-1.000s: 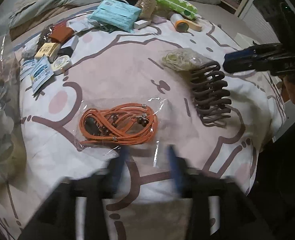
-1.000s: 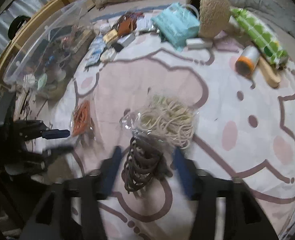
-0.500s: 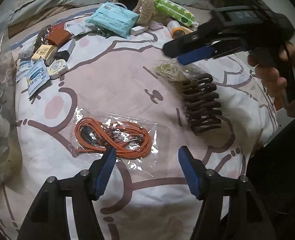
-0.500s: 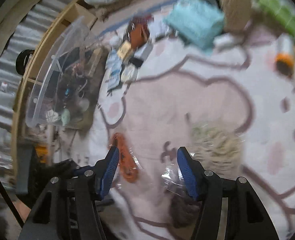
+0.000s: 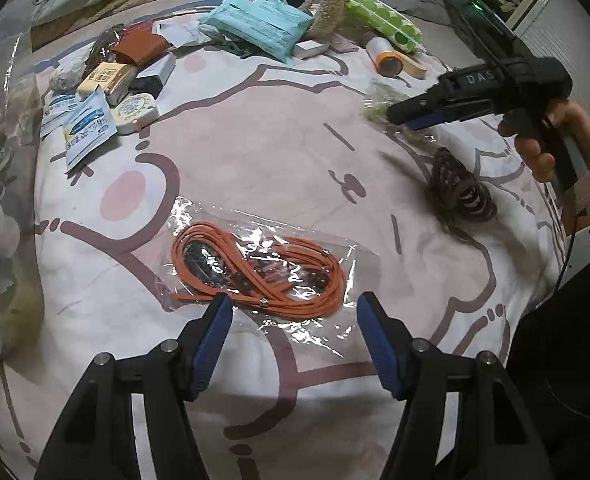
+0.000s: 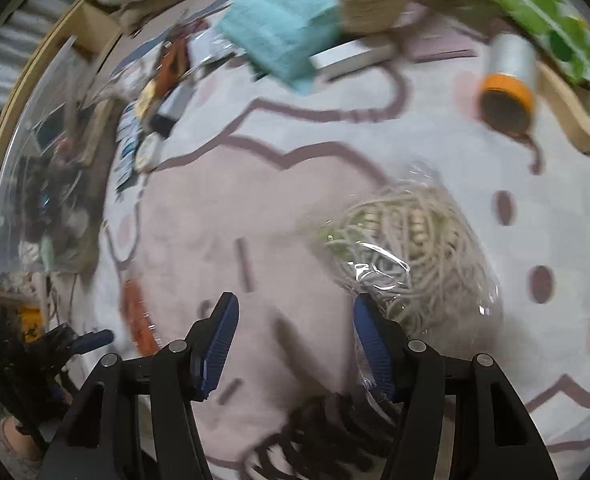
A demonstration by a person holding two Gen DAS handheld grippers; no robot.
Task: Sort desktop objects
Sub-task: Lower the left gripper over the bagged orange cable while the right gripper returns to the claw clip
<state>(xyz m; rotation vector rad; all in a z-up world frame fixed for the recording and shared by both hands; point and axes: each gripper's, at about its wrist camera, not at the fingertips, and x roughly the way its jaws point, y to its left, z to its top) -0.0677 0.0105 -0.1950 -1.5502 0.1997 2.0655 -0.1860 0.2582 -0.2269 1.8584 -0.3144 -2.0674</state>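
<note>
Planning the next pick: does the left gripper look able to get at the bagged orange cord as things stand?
Probably yes. The left gripper is open, empty and right at the near edge of the orange cord, which lies flat and alone on the bedspread; the right gripper is off to the side.

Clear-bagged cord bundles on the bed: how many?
2. The orange cord bundle lies just ahead of the left gripper; the beige cord bundle lies beside the right gripper. The far clutter may hide others.

One bagged orange cord (image 5: pixel 255 272), one brown hair claw (image 5: pixel 461 192), one beige cord bundle (image 6: pixel 407 248), one teal packet (image 5: pixel 255 20).
</note>
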